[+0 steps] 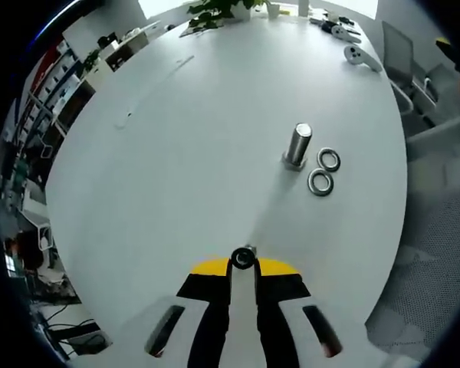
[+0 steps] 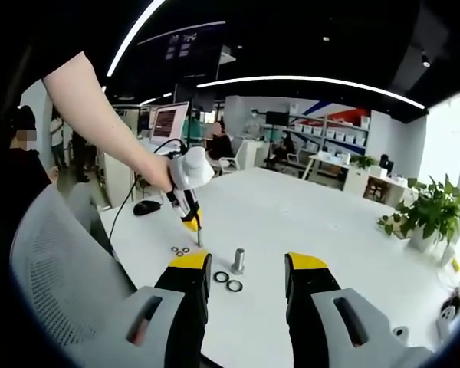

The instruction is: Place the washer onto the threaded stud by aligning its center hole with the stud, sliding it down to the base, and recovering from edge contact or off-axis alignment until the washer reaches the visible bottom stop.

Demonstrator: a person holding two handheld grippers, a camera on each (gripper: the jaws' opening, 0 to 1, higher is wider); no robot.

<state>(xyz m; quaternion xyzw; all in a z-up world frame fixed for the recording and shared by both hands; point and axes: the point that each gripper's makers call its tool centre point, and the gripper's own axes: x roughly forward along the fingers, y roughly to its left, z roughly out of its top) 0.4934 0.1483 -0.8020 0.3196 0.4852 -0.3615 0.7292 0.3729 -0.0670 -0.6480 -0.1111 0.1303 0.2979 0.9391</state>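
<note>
Left claw [image 1: 243,259] pinching a washer [image 1: 243,258], right claw [image 2: 248,274] spread, stud [image 1: 297,145] beside two washers [image 1: 324,171]

No legible text anywhere. The lit monitor screen [image 2: 169,121] at the back shows content, but too small to read.

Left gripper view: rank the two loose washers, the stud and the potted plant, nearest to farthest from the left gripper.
From the left gripper, which is shut on a washer:
1. Near loose washer, right of the stud's base.
2. Far loose washer and stud: too close to call.
3. Potted plant, far table edge.
</note>
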